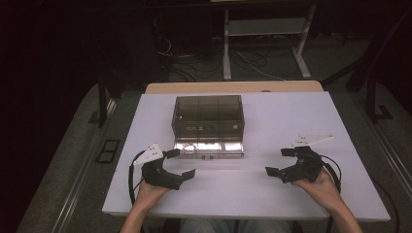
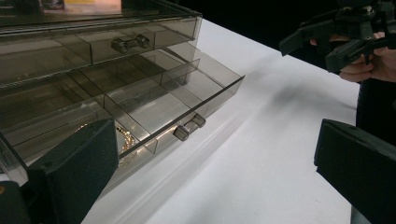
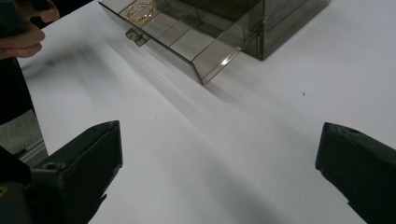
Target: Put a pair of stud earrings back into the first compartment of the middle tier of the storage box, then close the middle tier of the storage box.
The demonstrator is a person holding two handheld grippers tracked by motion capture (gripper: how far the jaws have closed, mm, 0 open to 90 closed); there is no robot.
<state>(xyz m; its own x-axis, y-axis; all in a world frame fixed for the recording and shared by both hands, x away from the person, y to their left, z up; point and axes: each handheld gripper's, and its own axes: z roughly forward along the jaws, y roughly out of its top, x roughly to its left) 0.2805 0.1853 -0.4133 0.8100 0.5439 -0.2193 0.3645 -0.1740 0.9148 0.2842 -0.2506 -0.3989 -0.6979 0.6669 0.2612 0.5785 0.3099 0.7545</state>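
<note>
1. Gold chain [image 1: 188,147] sits in the leftmost compartment of the pulled-out bottom drawer [image 1: 209,148] of the smoked acrylic drawer box [image 1: 208,116], mid-table. Also visible in the left gripper view [image 2: 125,140] and the right gripper view [image 3: 139,9].
2. Left gripper [image 1: 183,163]: jaws spread wide, nothing held. Just beside the drawer's left front corner, closest to the chain.
3. Drawer: open, other compartments look bare. Front handle [image 2: 189,127] centred and untouched. Upper drawer [image 2: 93,44] is closed.
4. Right gripper [image 1: 278,162]: jaws spread wide, nothing held. Hovers over the white table [image 1: 252,194], well apart from the drawer's right end.
5. Step, my read: the chain is either about to be picked out or already placed, with the drawer to be shut next. Can't tell which.
6. Next move, if picking: left gripper drops into the left compartment, clears the divider walls and pinches the chain. If closing: push the drawer front squarely.
</note>
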